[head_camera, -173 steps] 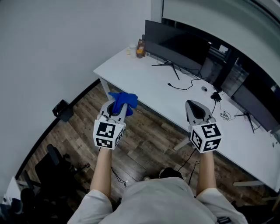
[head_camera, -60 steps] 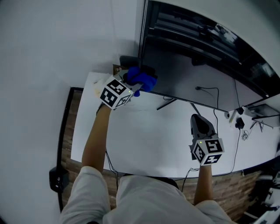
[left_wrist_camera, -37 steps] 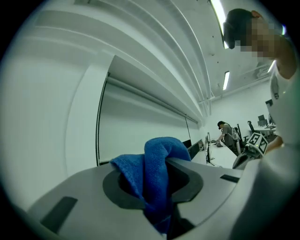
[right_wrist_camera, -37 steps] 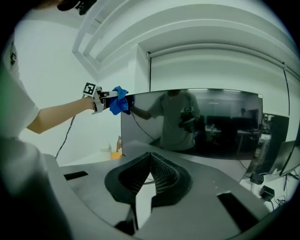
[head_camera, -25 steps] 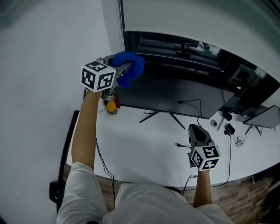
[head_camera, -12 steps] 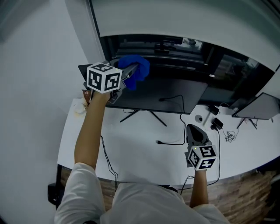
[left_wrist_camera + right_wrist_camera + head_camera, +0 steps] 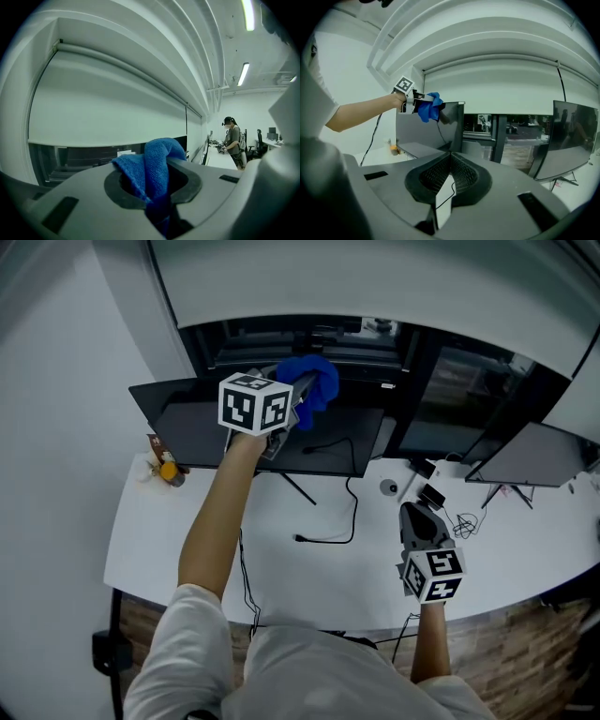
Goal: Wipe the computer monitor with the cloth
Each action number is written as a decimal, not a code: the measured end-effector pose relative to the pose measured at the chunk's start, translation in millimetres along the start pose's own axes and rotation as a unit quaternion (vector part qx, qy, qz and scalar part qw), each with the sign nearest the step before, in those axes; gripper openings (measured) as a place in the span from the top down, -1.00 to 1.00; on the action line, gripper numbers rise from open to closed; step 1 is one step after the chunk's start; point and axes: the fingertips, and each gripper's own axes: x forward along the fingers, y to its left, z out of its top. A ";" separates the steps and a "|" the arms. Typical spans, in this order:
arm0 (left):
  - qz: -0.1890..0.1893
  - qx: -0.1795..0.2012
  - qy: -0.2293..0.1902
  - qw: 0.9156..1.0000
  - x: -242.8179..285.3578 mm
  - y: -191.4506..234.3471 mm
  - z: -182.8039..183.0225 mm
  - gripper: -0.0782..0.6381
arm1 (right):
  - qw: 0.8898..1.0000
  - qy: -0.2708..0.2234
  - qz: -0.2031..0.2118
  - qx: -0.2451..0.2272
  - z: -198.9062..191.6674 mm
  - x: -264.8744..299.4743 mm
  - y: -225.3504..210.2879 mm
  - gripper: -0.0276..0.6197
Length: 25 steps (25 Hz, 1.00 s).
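Above the desk (image 7: pixel 281 563), the left gripper (image 7: pixel 294 401) is clamping a cloth (image 7: pixel 315 381) by the monitor (image 7: pixel 192 432) top. The right gripper (image 7: pixel 418 519) is hovering closed, empty.

**A:** Where does the monitor (image 7: pixel 197 432) sit for you?

**B:** At the back of the desk (image 7: pixel 187 549), left of centre. I have my left gripper (image 7: pixel 302 395) up at its top edge, with the cloth (image 7: pixel 317 381) between the jaws.

**A:** And around it?

**B:** I see a second monitor (image 7: pixel 534 457) to its right, a cable (image 7: pixel 339 532) on the desk before it, and a bottle (image 7: pixel 168 471) by its left end. My right gripper (image 7: pixel 413 514) is low over the desk's right front, well apart from the cloth.
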 end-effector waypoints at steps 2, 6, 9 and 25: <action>0.002 0.000 0.000 1.000 16.3 -21.1 3.6 0.52 | 1.000 -0.002 -0.002 0.002 -1.2 -11.7 -14.8 0.87; 0.024 0.005 -0.007 1.000 47.7 -52.7 11.3 0.53 | 1.000 -0.005 -0.006 0.010 -8.6 -29.7 -44.5 0.87; 0.044 0.008 -0.009 0.999 67.1 -74.0 11.2 0.54 | 1.000 0.001 -0.006 0.024 -23.4 -41.1 -59.9 0.87; 0.032 -0.046 -0.022 0.998 139.9 -161.7 -35.5 0.57 | 0.997 0.005 -0.019 0.081 -50.0 -76.2 -95.3 0.87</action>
